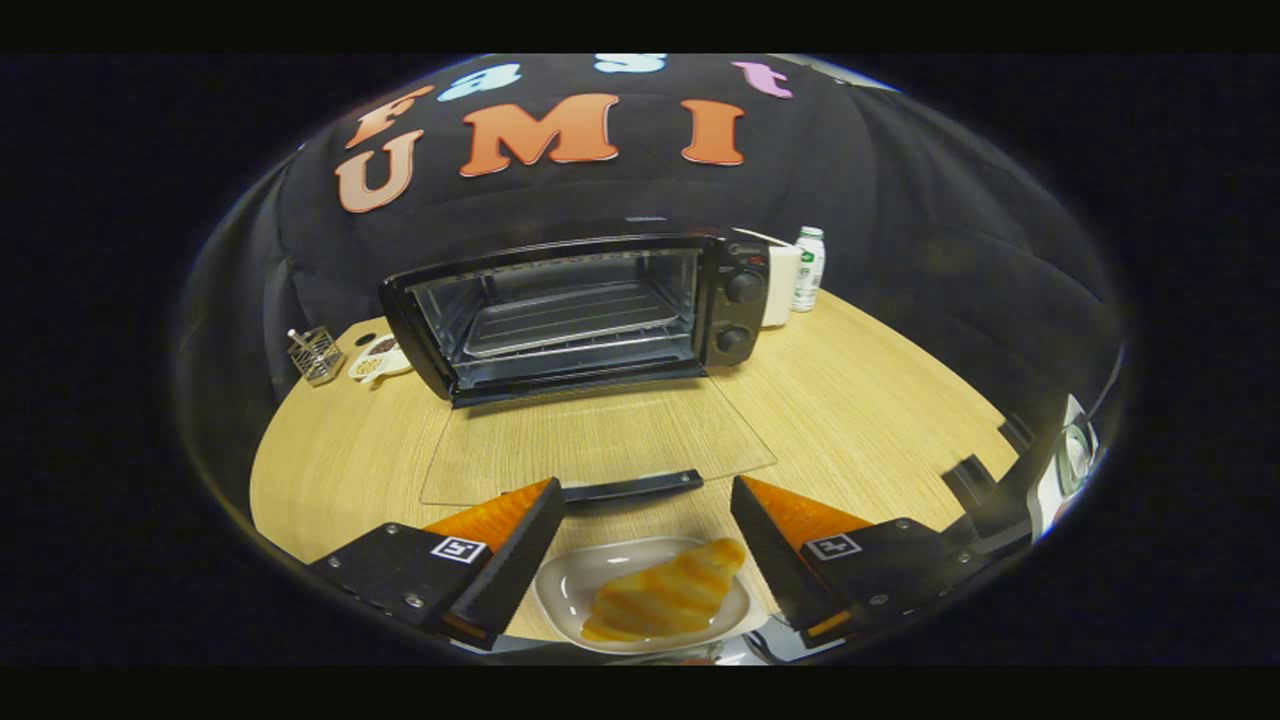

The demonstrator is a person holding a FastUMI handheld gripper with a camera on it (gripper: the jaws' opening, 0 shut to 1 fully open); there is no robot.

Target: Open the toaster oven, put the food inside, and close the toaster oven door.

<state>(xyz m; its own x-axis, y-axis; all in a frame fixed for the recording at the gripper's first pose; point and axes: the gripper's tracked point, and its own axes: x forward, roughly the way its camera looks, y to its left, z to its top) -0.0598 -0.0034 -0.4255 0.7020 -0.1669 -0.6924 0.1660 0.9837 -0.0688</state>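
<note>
At 6 o'clock of the gripper view, the tongs are spread wide, two orange-faced fingers apart, pinching nothing, touching nothing I can make out. Between and just below the fingers: one white plate on the bench, holding one croissant, golden with darker stripes, lying tilted with its tip toward 1 o'clock. Plate looks close to both fingers; contact can't be told.

Just ahead of the fingertips, at 12 o'clock: one toaster oven, black, its door dropped fully open and lying flat on the bench, glass pane see-through, black handle nearest the tongs. Inside the oven: one wire rack, bare. Two knobs on the oven's right panel, one above the other.

Beyond the oven at 1 o'clock: one white box-like thing just beside the oven, and one small white bottle with green label next to it. At 10 o'clock, left of the oven: one small wire basket with something sticking up in it, and one small white dish with dark bits, contents unclear.
</note>
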